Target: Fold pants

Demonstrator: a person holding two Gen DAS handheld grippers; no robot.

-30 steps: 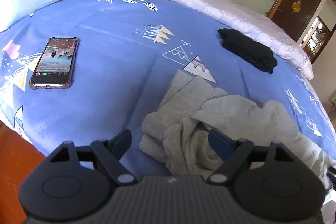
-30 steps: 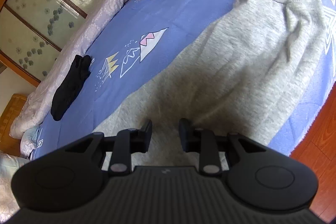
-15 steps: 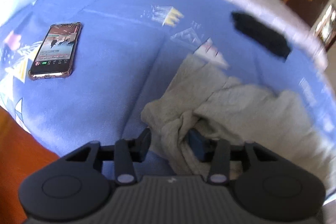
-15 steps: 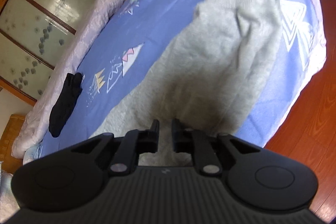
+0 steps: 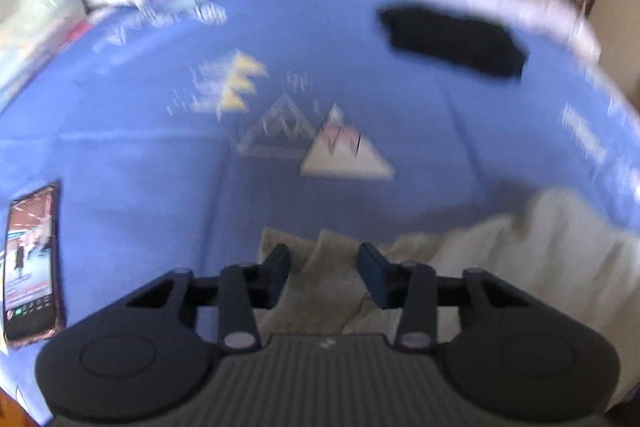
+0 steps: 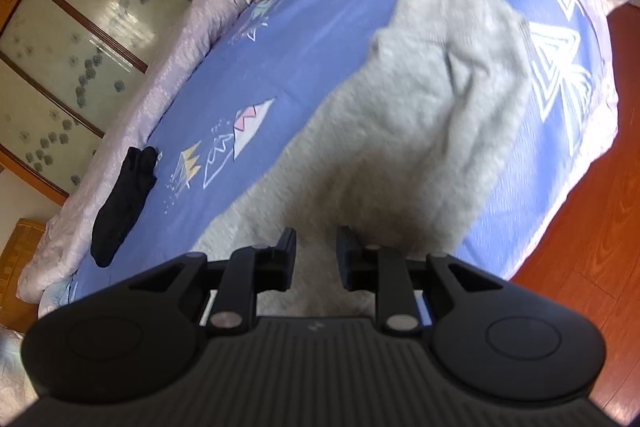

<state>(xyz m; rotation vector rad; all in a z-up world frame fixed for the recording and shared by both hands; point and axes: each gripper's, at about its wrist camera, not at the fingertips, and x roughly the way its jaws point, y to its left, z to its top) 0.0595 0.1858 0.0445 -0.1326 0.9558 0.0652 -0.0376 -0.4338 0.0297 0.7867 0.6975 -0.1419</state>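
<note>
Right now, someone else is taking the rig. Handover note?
Left gripper: fingers apart, a bunched fold of the grey pants between them; grip not confirmed, view blurred.
Right gripper: fingers narrowly apart over the pants' cloth, contact unclear.
Pants lie crumpled along the blue bedsheet. Folded black garment lies apart near the quilt; phone lies at the left.
Done: no fold visible.
Left: flatten, align the legs, fold.

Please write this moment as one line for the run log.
task: fold pants | left gripper: grey pants between fingers, grip unclear | right gripper: same | bed: phone, black garment
</note>
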